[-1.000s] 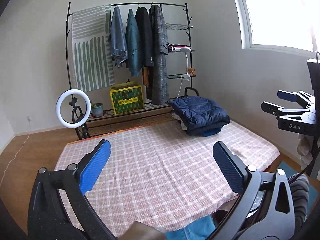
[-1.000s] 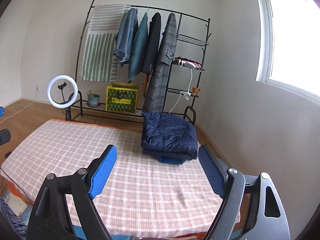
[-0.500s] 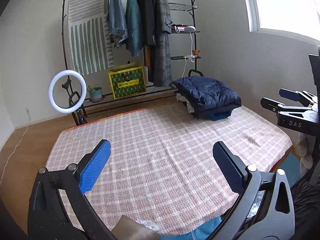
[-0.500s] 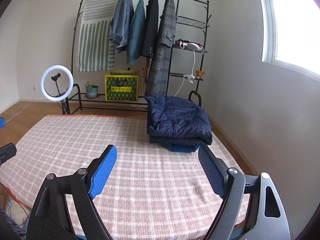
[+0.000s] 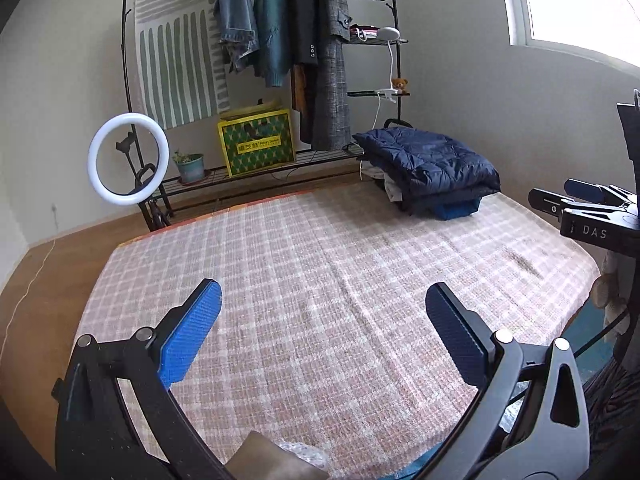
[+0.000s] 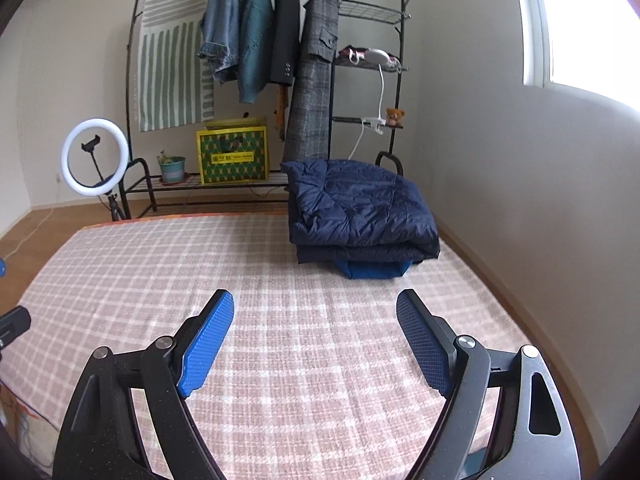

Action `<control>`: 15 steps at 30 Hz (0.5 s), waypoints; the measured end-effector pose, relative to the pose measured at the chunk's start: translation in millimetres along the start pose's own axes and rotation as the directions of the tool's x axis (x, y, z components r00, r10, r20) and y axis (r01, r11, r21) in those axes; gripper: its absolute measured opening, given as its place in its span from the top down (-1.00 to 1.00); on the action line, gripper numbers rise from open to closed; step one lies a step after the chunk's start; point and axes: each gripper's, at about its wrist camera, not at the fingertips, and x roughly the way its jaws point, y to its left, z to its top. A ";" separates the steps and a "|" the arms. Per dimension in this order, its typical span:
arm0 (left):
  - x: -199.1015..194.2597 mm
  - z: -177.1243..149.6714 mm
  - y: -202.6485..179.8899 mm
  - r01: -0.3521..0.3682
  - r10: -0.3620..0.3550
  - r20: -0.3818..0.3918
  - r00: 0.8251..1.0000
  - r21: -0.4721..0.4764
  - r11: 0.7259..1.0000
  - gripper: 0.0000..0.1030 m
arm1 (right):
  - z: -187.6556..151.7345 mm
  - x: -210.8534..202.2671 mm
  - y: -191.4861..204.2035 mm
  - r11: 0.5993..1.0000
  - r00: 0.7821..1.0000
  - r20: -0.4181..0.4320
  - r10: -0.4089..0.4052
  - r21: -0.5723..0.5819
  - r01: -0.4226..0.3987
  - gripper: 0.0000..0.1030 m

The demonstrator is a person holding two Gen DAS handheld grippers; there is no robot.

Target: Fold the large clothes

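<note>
A folded navy puffer jacket (image 5: pixel 430 162) lies on top of a small stack of folded clothes at the far right corner of the checked pink bed cover (image 5: pixel 320 292); it also shows in the right wrist view (image 6: pixel 360 208) on the cover (image 6: pixel 280 320). My left gripper (image 5: pixel 322 304) is open and empty above the near part of the cover. My right gripper (image 6: pixel 316 312) is open and empty above the cover, short of the stack; it also shows in the left wrist view (image 5: pixel 576 200) at the right edge.
A black clothes rack (image 6: pixel 320 40) with several hanging coats, a striped cloth and a yellow-green box (image 6: pixel 232 156) stands behind the bed. A ring light (image 5: pixel 128 158) stands at the far left corner. A wall and window are on the right.
Both grippers have tilted downward and moved forward over the bed cover; the rack and jacket stack sit higher and closer in both views. Both grippers stay open and empty.
</note>
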 end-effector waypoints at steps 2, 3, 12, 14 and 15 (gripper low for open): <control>4.1 -2.9 1.3 -0.006 0.006 -0.011 1.000 0.002 1.000 -1.00 | -1.8 3.5 -0.1 1.000 1.000 -0.010 -0.003 0.007 0.004 -0.62; 6.1 -4.9 2.1 -0.007 0.007 -0.017 1.000 0.003 1.000 -1.00 | -2.2 5.4 0.0 1.000 1.000 -0.011 -0.009 0.005 0.009 -0.62; 14.2 -13.7 17.3 0.009 -0.012 -0.050 0.999 -0.058 0.998 -1.00 | -4.9 11.4 3.2 1.000 1.000 -0.026 -0.017 0.012 0.017 -0.62; 12.7 -13.0 20.2 0.007 -0.010 -0.044 0.999 -0.069 0.998 -1.00 | -4.0 9.5 4.4 1.000 1.000 -0.017 -0.019 0.012 0.019 -0.62; 12.0 -12.7 20.9 0.004 -0.007 -0.040 0.999 -0.072 0.997 -1.00 | -3.3 9.3 4.9 1.000 1.000 -0.013 -0.019 0.011 0.019 -0.62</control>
